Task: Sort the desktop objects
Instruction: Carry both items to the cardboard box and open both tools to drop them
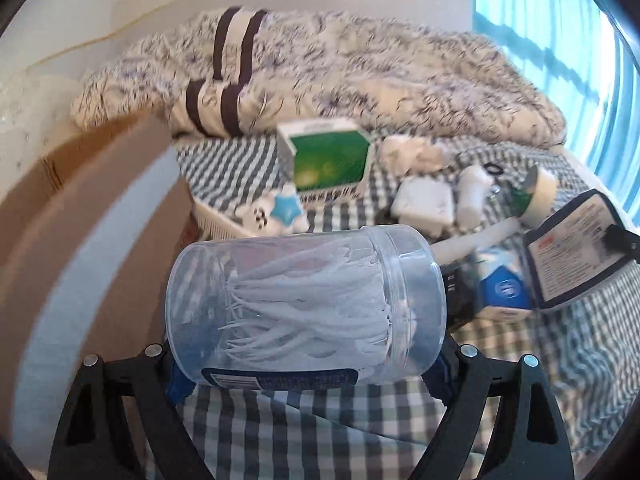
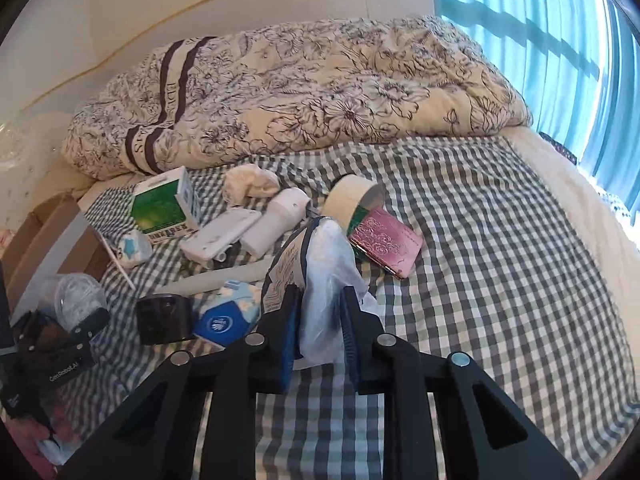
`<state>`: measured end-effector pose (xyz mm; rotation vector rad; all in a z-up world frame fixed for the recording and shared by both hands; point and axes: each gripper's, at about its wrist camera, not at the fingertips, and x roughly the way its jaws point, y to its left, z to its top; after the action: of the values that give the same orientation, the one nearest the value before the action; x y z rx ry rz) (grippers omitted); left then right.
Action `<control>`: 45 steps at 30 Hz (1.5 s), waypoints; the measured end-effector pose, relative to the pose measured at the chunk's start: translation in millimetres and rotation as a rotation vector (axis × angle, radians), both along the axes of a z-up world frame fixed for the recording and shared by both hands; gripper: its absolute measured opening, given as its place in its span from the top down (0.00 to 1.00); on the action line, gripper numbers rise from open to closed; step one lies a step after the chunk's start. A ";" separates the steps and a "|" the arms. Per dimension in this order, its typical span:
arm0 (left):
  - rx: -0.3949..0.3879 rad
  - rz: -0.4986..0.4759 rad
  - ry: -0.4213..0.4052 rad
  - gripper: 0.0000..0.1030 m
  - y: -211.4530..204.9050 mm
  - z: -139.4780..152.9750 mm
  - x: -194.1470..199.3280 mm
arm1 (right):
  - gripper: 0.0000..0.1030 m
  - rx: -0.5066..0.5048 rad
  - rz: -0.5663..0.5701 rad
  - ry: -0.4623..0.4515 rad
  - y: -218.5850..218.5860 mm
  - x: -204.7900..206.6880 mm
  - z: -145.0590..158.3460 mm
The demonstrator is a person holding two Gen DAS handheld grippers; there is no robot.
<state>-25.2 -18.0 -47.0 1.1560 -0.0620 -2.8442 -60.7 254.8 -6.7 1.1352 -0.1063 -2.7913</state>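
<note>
We see bed [image 2: 480,280] under grey-white checked sheet. Floral quilt [image 2: 320,92] with dark stripes bunched at far end, against cream headboard [image 2: 240,8] with thin gold trim line. We note teal curtains [image 2: 540,40] at right, daylight through them, shadow bars across fabric. Cardboard box [image 1: 100,208] just beside bed at left edge.

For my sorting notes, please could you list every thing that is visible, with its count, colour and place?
floss-pick jar: 1, clear, in left gripper
plastic packet: 1, clear with navy edge, in right gripper
green box: 1, green-white, left on checked sheet
tape roll: 1, cream, beside pink wallet
pink wallet: 1, mid sheet
black tape: 1, near front
blue tissue pack: 1, beside black tape
quilt: 1, floral, behind
cardboard box: 1, brown, left
left gripper: black
right gripper: black
</note>
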 end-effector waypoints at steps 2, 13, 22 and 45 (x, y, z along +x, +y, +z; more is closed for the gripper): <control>0.001 -0.006 0.020 0.13 1.2 11.7 5.1 | 0.83 -0.001 0.004 0.019 -1.9 7.0 10.3; 0.013 -0.017 0.136 0.13 -13.8 101.0 40.7 | 0.84 -0.041 0.151 0.151 -53.4 39.7 95.9; -0.086 0.133 0.176 0.13 -114.2 157.9 53.9 | 0.84 -0.150 0.415 0.245 -184.0 33.6 150.0; 0.050 0.195 0.101 0.00 -203.5 101.4 45.1 | 0.28 -0.188 0.403 0.228 -326.5 12.2 114.2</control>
<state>20.0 -221.5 54.4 0.9667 0.1214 -2.7390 -48.4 -71.8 107.5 0.6979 -0.1015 -2.4657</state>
